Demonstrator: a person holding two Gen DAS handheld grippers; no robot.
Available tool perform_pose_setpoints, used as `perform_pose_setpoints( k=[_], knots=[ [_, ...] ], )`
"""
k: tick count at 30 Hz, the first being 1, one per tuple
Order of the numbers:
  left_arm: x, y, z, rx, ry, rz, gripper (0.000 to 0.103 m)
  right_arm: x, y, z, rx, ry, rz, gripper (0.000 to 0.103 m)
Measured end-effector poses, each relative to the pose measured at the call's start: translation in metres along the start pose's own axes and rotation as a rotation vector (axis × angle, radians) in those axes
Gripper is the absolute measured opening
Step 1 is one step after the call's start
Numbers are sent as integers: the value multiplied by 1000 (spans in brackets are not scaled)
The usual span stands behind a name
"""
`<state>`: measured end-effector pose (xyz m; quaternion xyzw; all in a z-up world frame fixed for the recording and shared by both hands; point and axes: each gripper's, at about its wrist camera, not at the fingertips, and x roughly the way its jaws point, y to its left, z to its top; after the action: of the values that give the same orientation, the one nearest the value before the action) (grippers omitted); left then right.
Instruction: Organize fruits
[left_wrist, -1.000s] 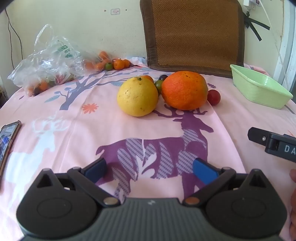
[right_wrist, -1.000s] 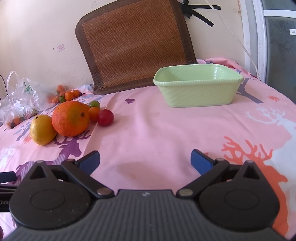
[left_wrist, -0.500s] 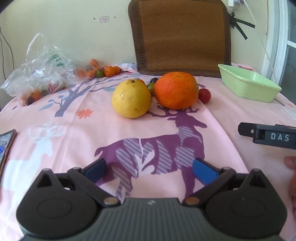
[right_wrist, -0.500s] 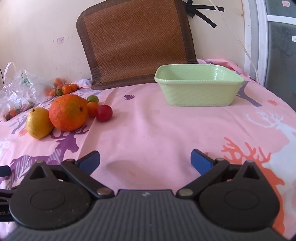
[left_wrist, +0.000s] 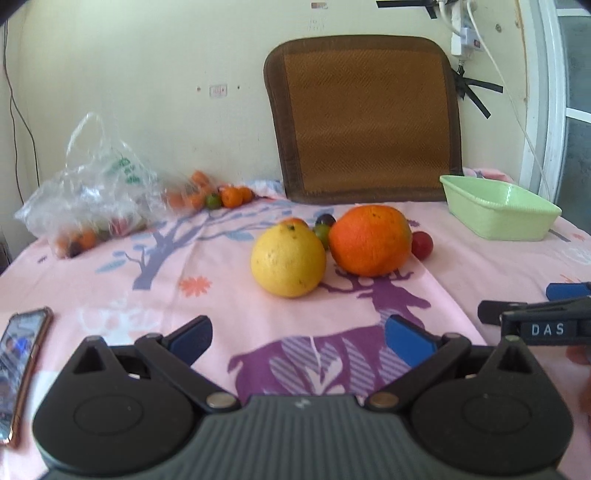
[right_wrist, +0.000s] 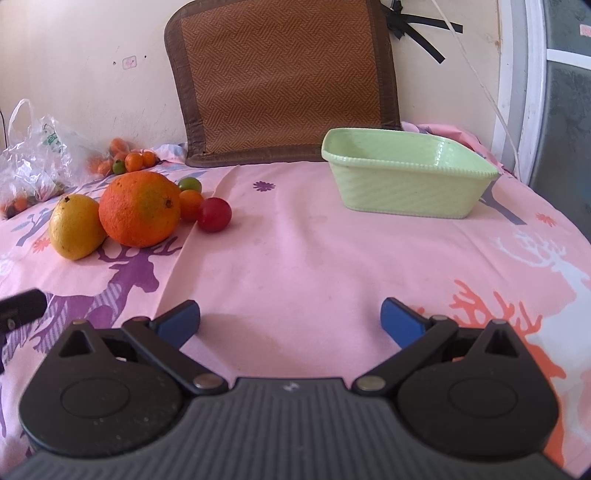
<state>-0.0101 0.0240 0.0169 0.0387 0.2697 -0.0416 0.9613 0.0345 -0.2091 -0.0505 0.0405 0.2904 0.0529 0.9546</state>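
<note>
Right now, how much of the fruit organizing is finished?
Nothing looks done: the green basket shows no fruit inside. Nothing is in hand; the left gripper and right gripper are both open. The yellow fruit, orange and red tomato remain on the cloth.

Black grippers, blue-padded jaws, "DAS" lettering
</note>
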Motion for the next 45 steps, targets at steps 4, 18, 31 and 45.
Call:
perform_pose_setpoints(
  k=[4,18,31,45],
  knots=[
    [6,4,-1,-6,-4,-9,103,0,0,0,4,-3,3,103],
    [11,6,-9,-12,15,-43,103,1,1,1,4,-5,9,103],
    [8,8,-9,-19,0,-36,103,-7,3,-2,-2,-48,37,103],
    [13,14,-8,-70,27,-44,103,-13,22,4,-40,-123,137,103]
  ],
)
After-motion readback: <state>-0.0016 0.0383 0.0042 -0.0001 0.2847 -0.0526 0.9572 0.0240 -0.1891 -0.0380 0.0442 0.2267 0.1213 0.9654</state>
